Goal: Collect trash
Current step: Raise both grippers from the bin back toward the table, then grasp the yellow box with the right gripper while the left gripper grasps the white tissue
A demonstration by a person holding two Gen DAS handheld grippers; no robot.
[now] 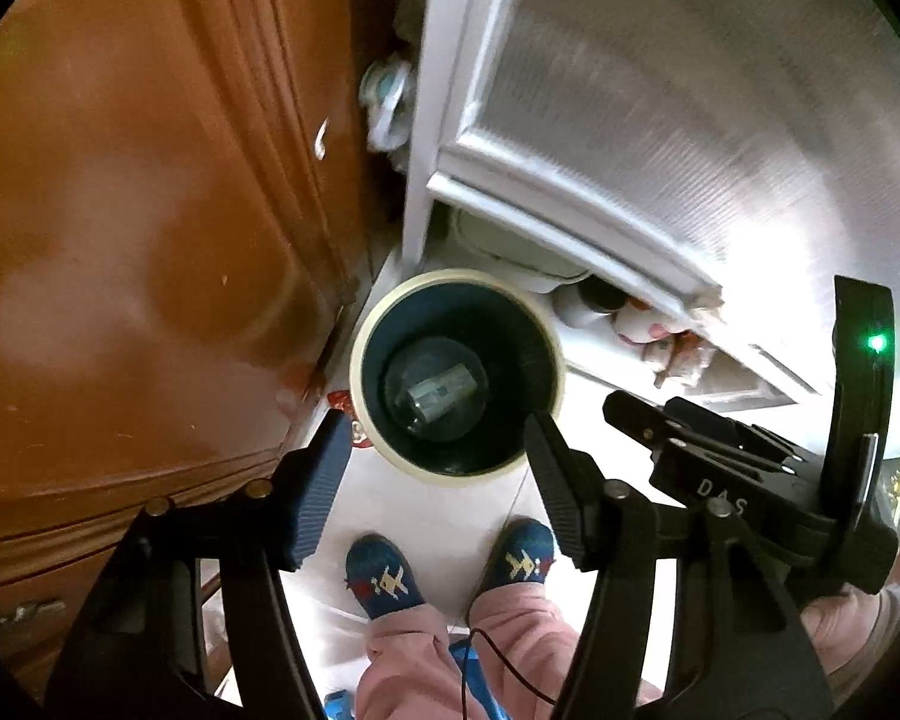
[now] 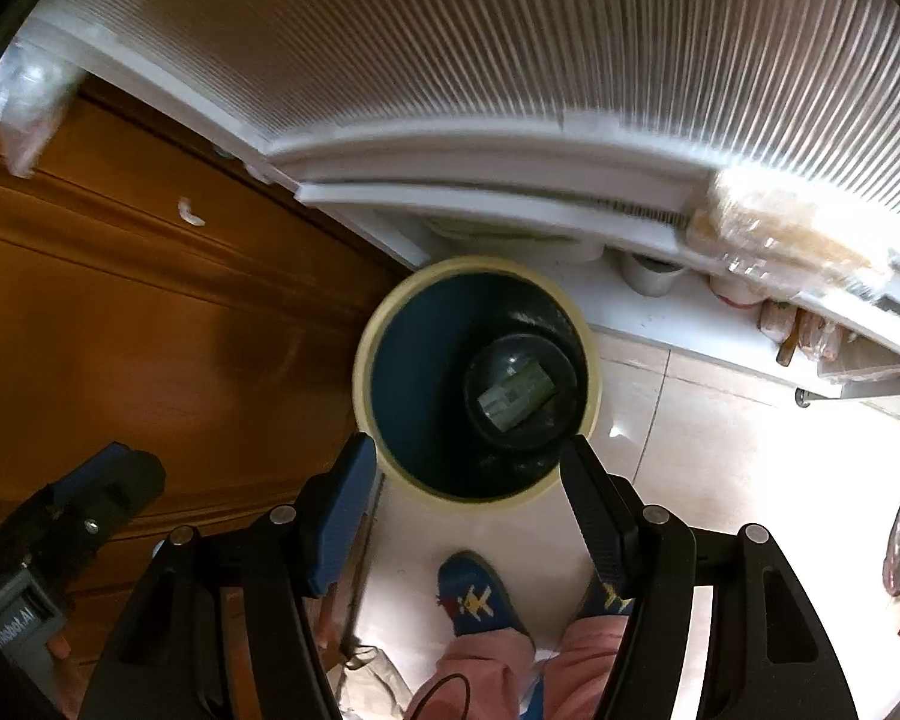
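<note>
My left gripper (image 1: 438,450) and right gripper (image 2: 468,480) both hang with fingers spread apart and holding nothing, above the round cream-rimmed, dark blue bin (image 1: 366,324) on the pale tiled floor (image 2: 690,420). At its bottom lies a crumpled greyish piece of trash (image 2: 513,399), too blurred and shadowed for me to identify. My blue patterned slippers (image 1: 384,576) are partly hidden behind my fingers.

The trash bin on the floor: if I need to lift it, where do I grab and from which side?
Probably the cream rim of the trash bin, taken from straight above with one finger inside and one outside the wall. The bin stands upright and open-topped, its round body wider than the open right gripper. The right-hand side looks freest; the wooden cabinet crowds the left.
</note>
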